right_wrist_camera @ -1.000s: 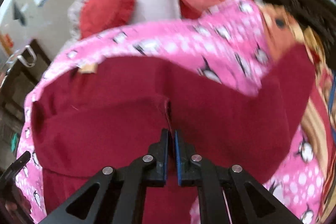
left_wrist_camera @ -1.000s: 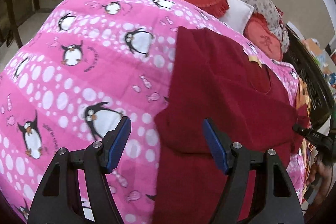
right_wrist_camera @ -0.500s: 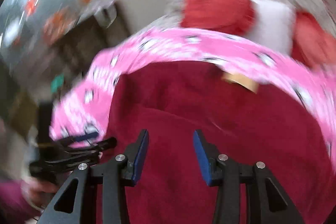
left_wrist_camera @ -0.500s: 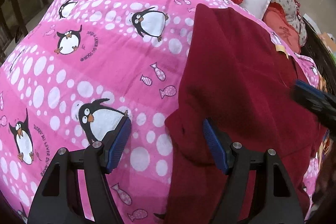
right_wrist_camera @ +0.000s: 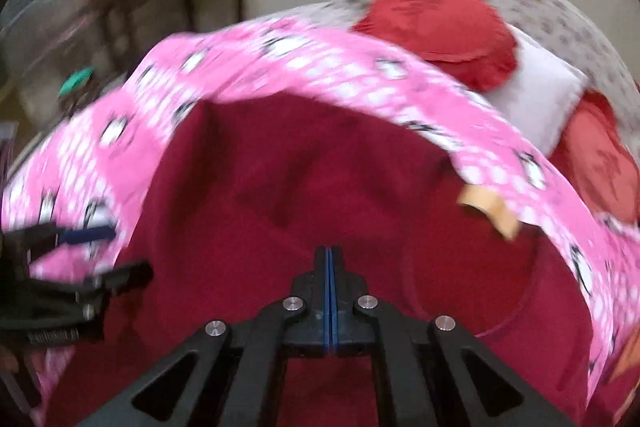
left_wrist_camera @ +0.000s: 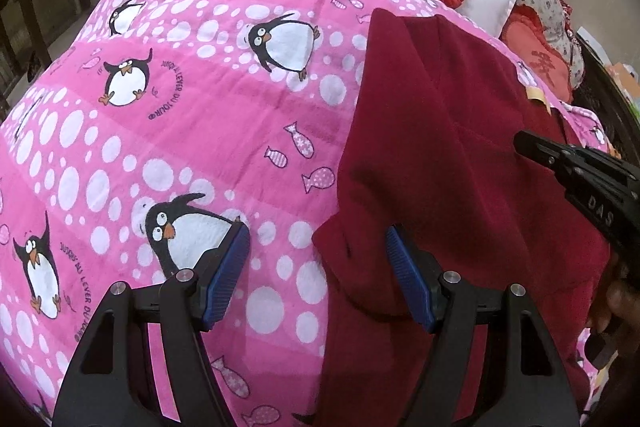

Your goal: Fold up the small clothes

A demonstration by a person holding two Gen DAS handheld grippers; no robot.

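Since a moment ago the right tongs (right_wrist_camera: 331, 259) have swung across the maroon garment (left_wrist_camera: 440, 155) and snapped closed, empty. Left tongs (left_wrist_camera: 316, 267) hang open over the garment's left edge on the penguin blanket (left_wrist_camera: 160, 131); a careless grab could pinch blanket too.

The maroon garment (left_wrist_camera: 460, 163) looks like soft, matt knit cloth. The pink penguin blanket (left_wrist_camera: 192, 115) is fleecy. The left gripper (left_wrist_camera: 320, 275) has ribbed blue pads (left_wrist_camera: 408, 279) on matt black plastic.
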